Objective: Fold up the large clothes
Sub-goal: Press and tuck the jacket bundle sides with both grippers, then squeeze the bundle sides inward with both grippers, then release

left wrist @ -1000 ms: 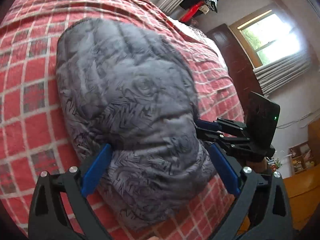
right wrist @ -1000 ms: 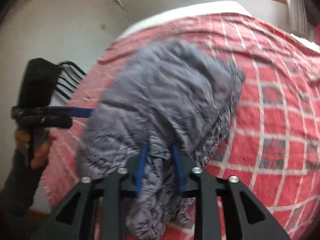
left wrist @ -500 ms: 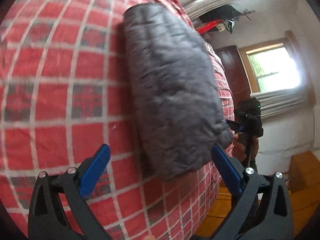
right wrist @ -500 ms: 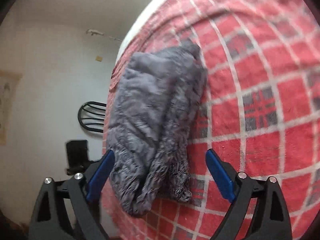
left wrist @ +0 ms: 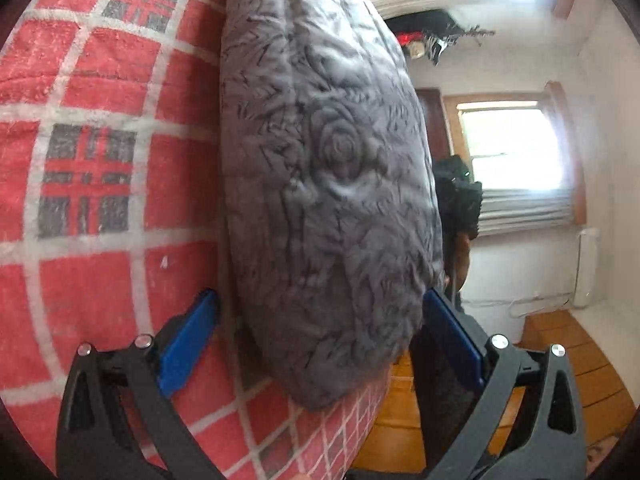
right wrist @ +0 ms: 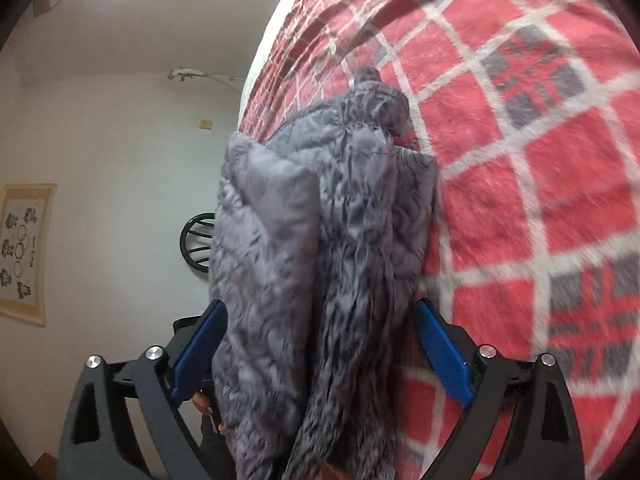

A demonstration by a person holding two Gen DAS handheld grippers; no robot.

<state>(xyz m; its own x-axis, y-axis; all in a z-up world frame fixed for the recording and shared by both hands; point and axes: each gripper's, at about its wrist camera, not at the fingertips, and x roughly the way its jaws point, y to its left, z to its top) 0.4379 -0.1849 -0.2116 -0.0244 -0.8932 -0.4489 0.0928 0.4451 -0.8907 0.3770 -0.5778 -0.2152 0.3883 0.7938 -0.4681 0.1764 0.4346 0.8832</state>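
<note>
On the red plaid blanket (left wrist: 92,240) the folded grey quilted jacket (left wrist: 332,184) is laid near the bed edge. It is straddled by the left gripper (left wrist: 316,344) and the right gripper (right wrist: 320,352), both spread wide, nothing clamped. If pushed unevenly, the puffy layers could be sprung open, or the bundle nudged off the edge.

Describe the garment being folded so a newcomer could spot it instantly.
Start at the bed, covered by a red plaid blanket with white grid lines. On it lies a folded grey quilted jacket, puffy, with swirl stitching, near the bed's edge. It is the only grey padded bundle on the red cover.
</note>
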